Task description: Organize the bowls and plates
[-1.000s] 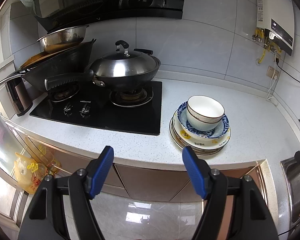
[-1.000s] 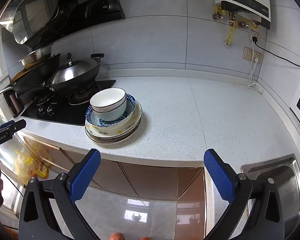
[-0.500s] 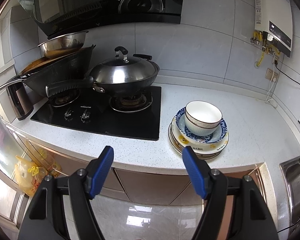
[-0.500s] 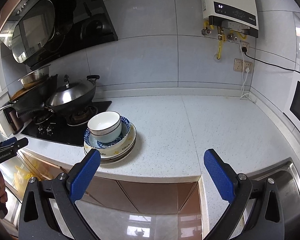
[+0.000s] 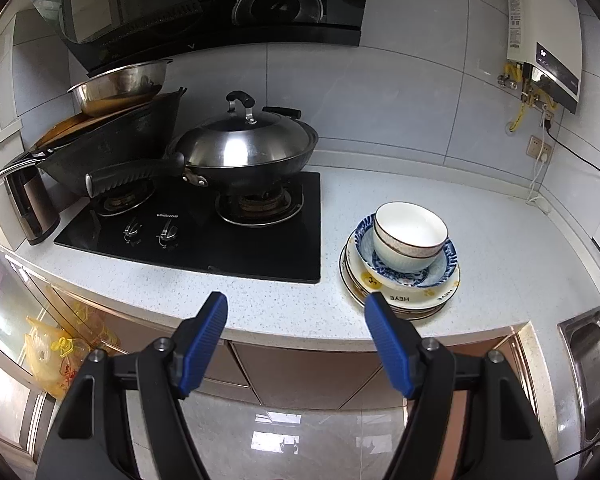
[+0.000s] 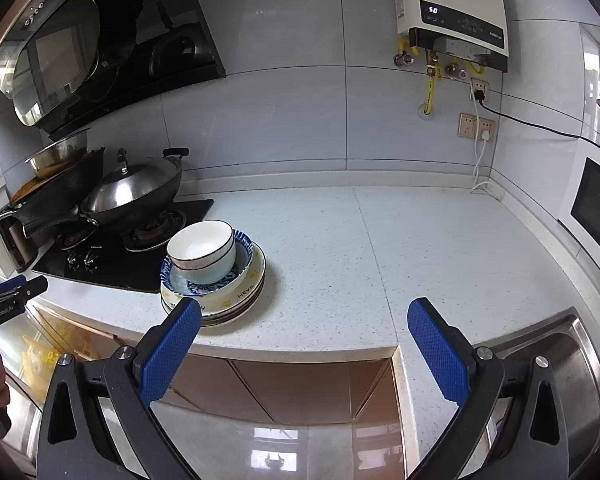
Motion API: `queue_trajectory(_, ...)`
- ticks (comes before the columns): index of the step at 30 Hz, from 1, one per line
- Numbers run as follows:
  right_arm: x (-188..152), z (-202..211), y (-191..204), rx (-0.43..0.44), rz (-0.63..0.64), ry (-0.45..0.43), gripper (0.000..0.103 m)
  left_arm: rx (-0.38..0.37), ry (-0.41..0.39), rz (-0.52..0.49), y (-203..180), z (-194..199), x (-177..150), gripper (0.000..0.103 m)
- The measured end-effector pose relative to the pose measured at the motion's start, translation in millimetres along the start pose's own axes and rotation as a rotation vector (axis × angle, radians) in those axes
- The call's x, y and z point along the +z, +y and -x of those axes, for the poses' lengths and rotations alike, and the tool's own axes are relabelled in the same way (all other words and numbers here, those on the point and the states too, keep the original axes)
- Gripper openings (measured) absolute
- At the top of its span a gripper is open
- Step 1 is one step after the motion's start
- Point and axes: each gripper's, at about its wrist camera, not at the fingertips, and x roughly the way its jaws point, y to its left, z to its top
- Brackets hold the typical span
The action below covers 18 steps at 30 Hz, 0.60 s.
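The speckled white countertop bears a black hob beside stacked dishes.

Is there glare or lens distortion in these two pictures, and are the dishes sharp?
Left wrist view: the counter edge bows from fisheye distortion, and the white bowl is sharp. Right wrist view: glare patches lie on the glossy floor, corners are dark, and the plate stack is sharp.

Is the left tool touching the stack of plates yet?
Apart. In the right wrist view the left tool hangs off the counter edge, with stove and countertop between it and the stack of plates.
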Motion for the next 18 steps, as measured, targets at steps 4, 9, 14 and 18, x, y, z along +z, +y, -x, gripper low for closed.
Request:
queue_trajectory(4, 2, -1, 6, -0.016, 0.002, -0.003, 0.102, -0.007, 0.003, -0.015, 6, -4, 3, 0.07)
queue_trajectory(9, 4, -6, 12, -0.01, 0.008, -0.006, 0.102, 0.017, -0.005, 0.002, 14, -4, 7, 0.07)
queue_trajectory(14, 11, -13, 13, 0.008, 0.031, -0.015, 0.102, 0.033, -0.028, 0.026, 15, -2, 11, 0.07)
queue_trajectory(18, 16, -20, 11, 0.023, 0.049, -0.013, 0.102, 0.023, -0.05, 0.037, 10, 0, 15, 0.07)
